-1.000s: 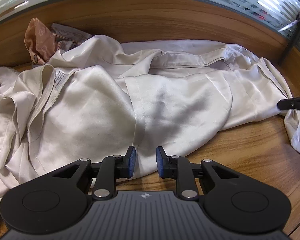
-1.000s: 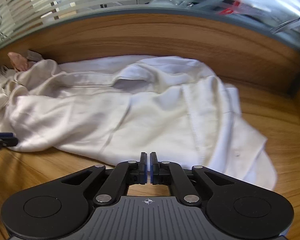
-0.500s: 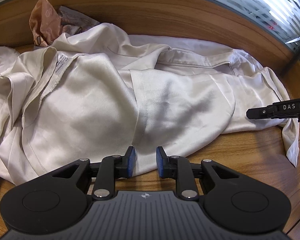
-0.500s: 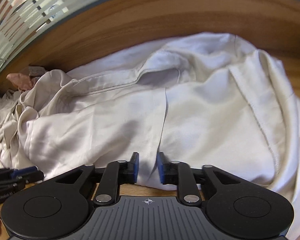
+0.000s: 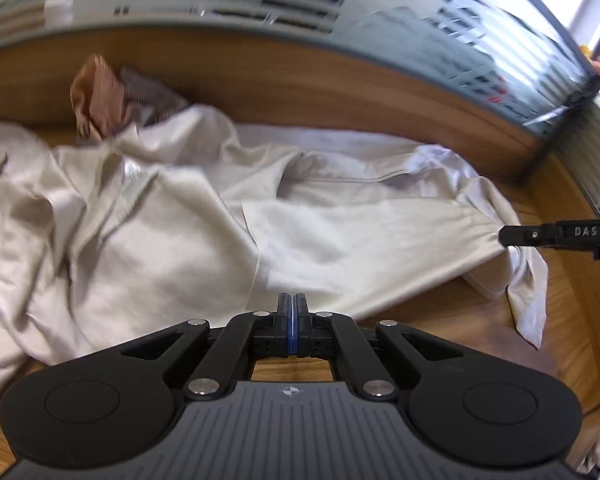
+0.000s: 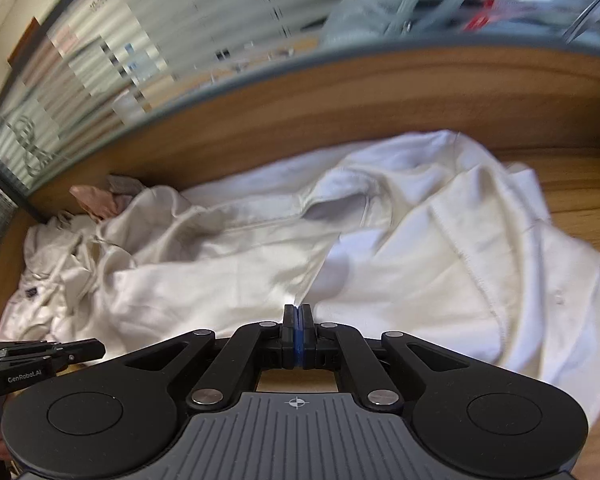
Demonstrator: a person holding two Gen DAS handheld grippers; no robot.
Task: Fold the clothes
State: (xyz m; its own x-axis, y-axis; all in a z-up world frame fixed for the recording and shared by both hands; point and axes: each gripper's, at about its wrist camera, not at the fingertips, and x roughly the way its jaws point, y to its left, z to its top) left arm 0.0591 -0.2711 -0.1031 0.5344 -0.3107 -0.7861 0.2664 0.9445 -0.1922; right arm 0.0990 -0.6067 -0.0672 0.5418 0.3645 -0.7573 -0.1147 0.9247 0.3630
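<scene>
Jaws pinched tight on cream fabric — both sides.
Left gripper and right gripper each clamping the near hem of the cream garment, spread across the wooden table — tan cloth bunched beyond.

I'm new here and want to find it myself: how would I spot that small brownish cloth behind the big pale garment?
Look along the wooden back wall of the desk, toward its left end. There, just behind the big cream garment, a small bundle peeks up: the tan cloth. It is the only peachy-brown piece, with a grey patterned fabric beside it; everything else is cream.
</scene>
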